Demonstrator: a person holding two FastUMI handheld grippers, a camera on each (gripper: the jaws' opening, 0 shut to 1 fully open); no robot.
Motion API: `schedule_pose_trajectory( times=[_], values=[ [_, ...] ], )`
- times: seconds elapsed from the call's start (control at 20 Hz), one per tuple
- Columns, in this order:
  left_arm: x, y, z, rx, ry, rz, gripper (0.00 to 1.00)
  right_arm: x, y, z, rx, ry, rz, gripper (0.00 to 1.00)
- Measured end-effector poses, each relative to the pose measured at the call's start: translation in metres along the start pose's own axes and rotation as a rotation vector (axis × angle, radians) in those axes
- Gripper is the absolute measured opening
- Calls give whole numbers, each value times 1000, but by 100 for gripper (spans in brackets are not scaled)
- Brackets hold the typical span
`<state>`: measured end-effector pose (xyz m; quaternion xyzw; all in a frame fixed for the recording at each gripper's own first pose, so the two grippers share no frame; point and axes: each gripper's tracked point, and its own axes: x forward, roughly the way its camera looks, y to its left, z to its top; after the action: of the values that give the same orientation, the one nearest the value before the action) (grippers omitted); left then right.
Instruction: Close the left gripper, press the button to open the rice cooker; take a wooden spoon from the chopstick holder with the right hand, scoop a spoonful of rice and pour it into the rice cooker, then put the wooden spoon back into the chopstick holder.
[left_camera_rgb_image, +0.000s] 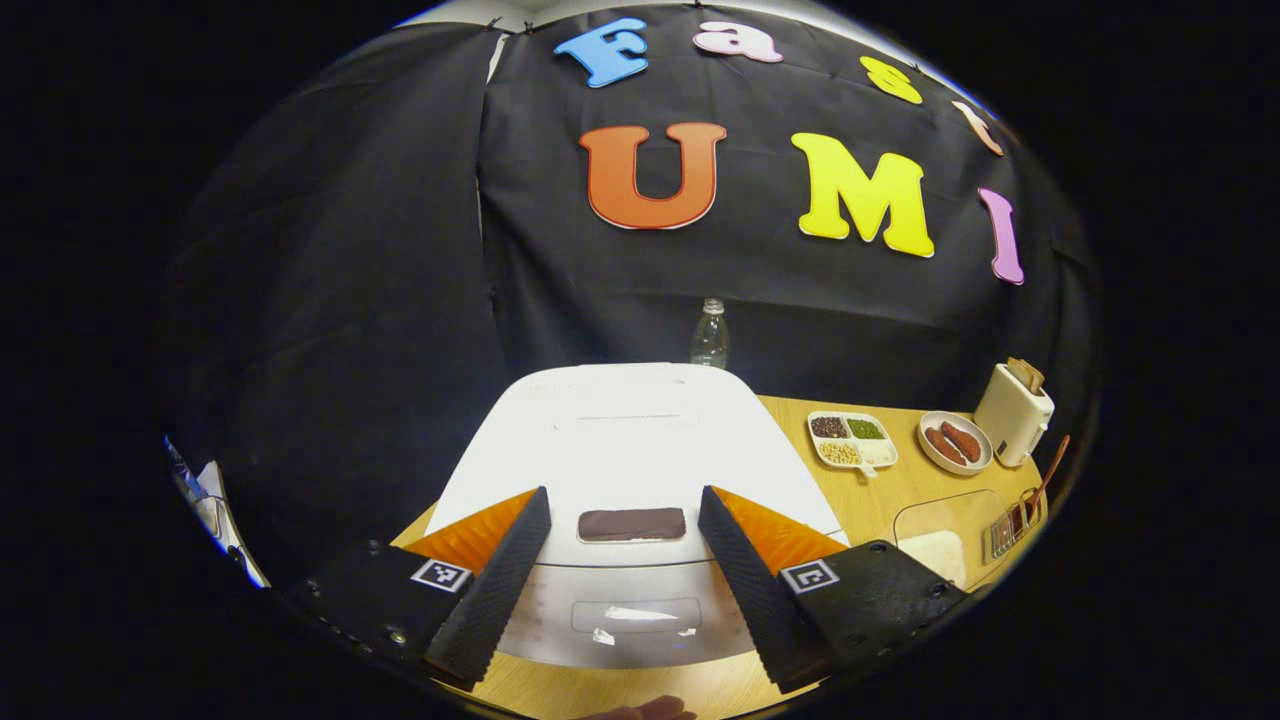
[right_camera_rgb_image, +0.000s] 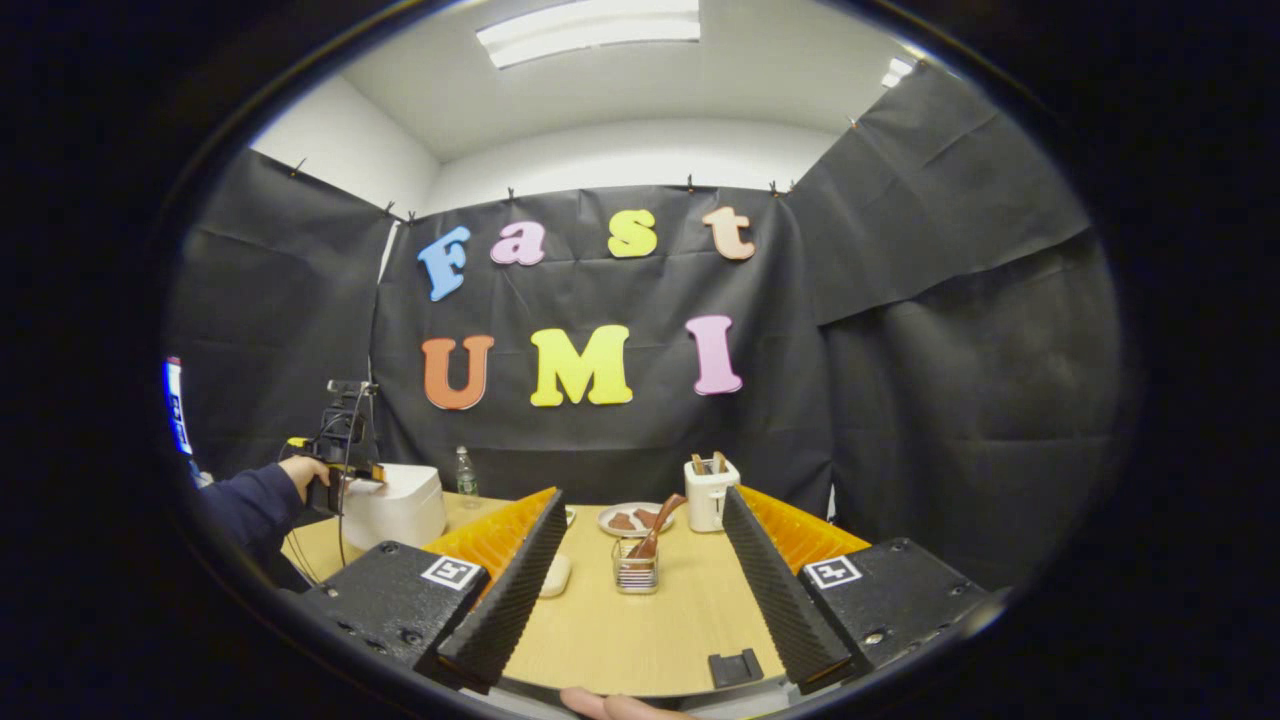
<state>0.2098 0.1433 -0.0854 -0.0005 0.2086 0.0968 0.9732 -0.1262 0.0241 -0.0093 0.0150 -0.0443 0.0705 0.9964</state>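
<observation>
While our left tongs (left_camera_rgb_image: 622, 560) hang with fingers spread apart at the bottom of the left gripper view, we see the white rice cooker (left_camera_rgb_image: 630, 450) between and behind them at centre, lid down, its dark button (left_camera_rgb_image: 631, 524) in the gap and untouched. Further right on the worktop (left_camera_rgb_image: 900, 490) sit a divided dish (left_camera_rgb_image: 852, 440), a plate (left_camera_rgb_image: 955, 442) and a toaster (left_camera_rgb_image: 1012, 412). In the right gripper view, the rice cooker sits at lower left; our right tongs (right_camera_rgb_image: 640, 585) gape too, framing the chopstick holder (right_camera_rgb_image: 635, 573) at lower centre, the wooden spoon (right_camera_rgb_image: 658, 522) standing tilted inside it.
</observation>
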Motion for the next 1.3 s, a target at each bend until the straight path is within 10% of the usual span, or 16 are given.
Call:
schedule_pose_trajectory(
  times=[0.55, 1.3],
  values=[
    [-34, -15, 34, -1, -81, -42, 94, 3, -2, -2, 12, 11, -18, 100],
    [-193, -80, 45, 34, -319, -159, 94, 11, -8, -4, 16, 32, -50, 100]
  ],
)
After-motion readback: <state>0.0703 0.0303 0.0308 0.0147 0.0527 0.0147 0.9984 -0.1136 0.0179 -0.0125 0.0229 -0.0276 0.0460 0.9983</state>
